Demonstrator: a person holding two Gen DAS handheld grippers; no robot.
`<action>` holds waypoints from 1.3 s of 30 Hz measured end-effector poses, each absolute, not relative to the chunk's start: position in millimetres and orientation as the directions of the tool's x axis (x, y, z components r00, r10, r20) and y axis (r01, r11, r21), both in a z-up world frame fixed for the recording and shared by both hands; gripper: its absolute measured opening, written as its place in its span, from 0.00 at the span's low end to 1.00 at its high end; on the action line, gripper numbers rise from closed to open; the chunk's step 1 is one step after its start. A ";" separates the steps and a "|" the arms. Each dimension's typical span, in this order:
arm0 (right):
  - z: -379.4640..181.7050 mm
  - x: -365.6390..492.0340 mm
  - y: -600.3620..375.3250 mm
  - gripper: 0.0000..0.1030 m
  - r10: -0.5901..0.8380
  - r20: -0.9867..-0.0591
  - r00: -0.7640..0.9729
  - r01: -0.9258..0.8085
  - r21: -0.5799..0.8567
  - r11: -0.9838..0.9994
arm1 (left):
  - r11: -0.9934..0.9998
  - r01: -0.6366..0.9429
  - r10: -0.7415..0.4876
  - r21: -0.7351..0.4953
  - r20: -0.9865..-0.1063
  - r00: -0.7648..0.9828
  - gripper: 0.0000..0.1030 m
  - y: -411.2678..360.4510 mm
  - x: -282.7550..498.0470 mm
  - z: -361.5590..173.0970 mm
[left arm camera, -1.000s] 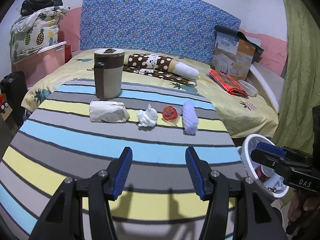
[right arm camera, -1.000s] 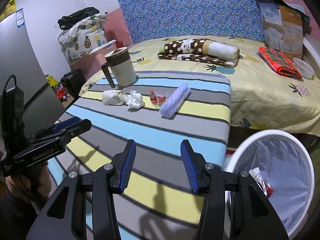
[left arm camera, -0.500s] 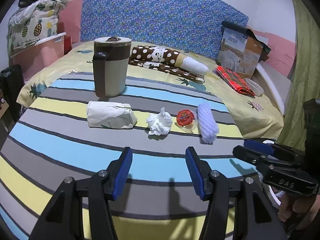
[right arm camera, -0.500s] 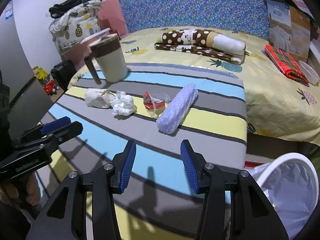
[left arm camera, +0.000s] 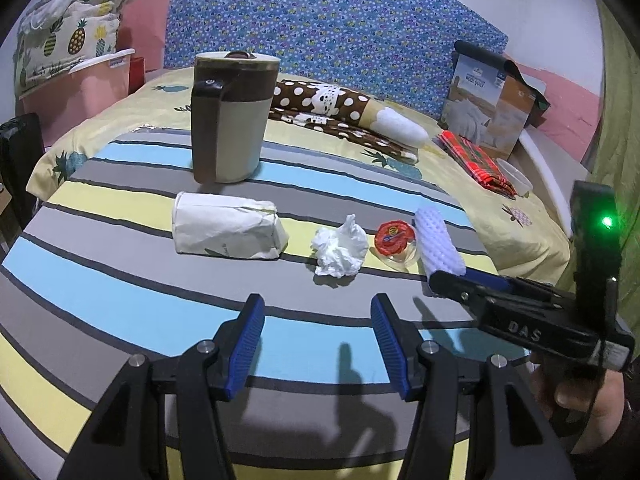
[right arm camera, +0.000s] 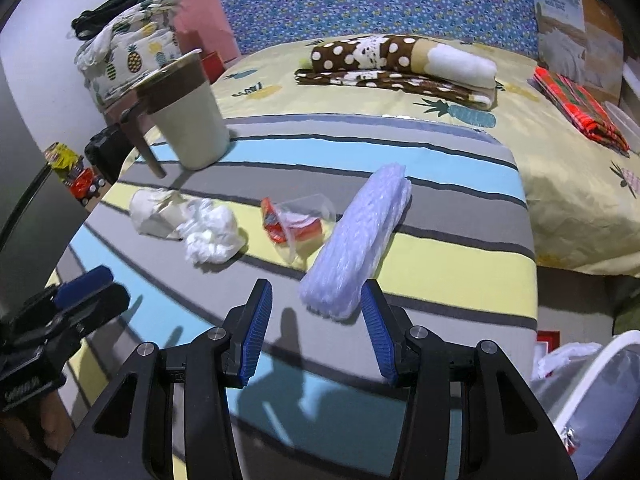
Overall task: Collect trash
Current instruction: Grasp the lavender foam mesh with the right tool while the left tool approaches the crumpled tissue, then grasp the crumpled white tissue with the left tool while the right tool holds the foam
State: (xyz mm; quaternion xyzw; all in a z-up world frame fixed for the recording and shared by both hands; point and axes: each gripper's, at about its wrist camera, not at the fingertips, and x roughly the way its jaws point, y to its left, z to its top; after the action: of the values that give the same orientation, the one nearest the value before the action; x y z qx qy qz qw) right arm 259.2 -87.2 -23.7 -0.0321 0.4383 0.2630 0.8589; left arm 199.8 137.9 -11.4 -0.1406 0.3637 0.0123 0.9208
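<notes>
On the striped table (left arm camera: 120, 300) lie a row of scraps: a crushed white paper cup (left arm camera: 224, 230), a crumpled white tissue (left arm camera: 340, 250), a clear plastic cup with a red lid (left arm camera: 394, 240) and a white foam net sleeve (left arm camera: 440, 246). My left gripper (left arm camera: 318, 336) is open and empty, hovering short of the tissue. My right gripper (right arm camera: 316, 324) is open, its blue pads just short of the near end of the foam sleeve (right arm camera: 356, 248), which touches neither pad. The tissue (right arm camera: 212, 236), lidded cup (right arm camera: 296, 220) and paper cup (right arm camera: 154, 212) lie to its left.
A brown and beige lidded mug (left arm camera: 230, 116) stands at the table's far side. A white bin with a plastic liner (right arm camera: 588, 400) sits beside the table at lower right. Behind is a bed (left arm camera: 500, 216) with a rolled dotted blanket (left arm camera: 340, 108) and a box.
Both grippers have moved forward and down toward the row of trash. The right gripper now reaches the foam sleeve's near end, and the bin has slid toward the frame's edge.
</notes>
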 end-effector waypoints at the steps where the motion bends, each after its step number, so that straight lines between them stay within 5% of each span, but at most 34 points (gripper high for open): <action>1: -24.8 259.8 -85.9 0.47 0.420 -0.772 0.477 -0.475 0.176 0.862 | 0.960 -0.123 -0.081 -0.250 -0.674 0.734 0.56 138.0 201.6 -11.9; 4: -29.1 260.4 -88.3 0.30 0.408 -0.780 0.474 -0.453 0.181 0.873 | 0.961 -0.121 -0.083 -0.247 -0.679 0.729 0.56 136.9 209.0 -13.0; 8: -24.1 253.3 -96.1 0.22 0.414 -0.766 0.492 -0.445 0.187 0.876 | 0.962 -0.112 -0.090 -0.247 -0.679 0.729 0.56 132.7 221.7 -12.1; 22: -16.1 236.9 -120.8 0.20 0.456 -0.730 0.509 -0.436 0.239 0.868 | 0.977 -0.114 -0.054 -0.180 -0.728 0.683 0.55 110.6 277.2 -32.5; 24: -15.8 236.1 -122.4 0.19 0.462 -0.726 0.510 -0.438 0.244 0.865 | 0.979 -0.111 -0.051 -0.169 -0.736 0.675 0.35 108.1 279.6 -37.0; 27: -13.9 234.2 -125.8 0.19 0.471 -0.718 0.512 -0.441 0.252 0.862 | 0.982 -0.110 -0.042 -0.155 -0.742 0.669 0.27 107.8 278.3 -38.7; 39: 8.2 207.6 -145.7 0.19 0.507 -0.666 0.547 -0.459 0.268 0.847 | 0.982 -0.039 -0.101 -0.185 -0.687 0.719 0.23 85.8 233.4 -5.8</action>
State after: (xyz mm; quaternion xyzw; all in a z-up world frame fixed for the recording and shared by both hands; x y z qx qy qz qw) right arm 207.6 -145.7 8.2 0.0308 0.3884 0.2750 0.8790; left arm 233.4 85.8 -5.8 -0.0936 0.3743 -0.0166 0.9224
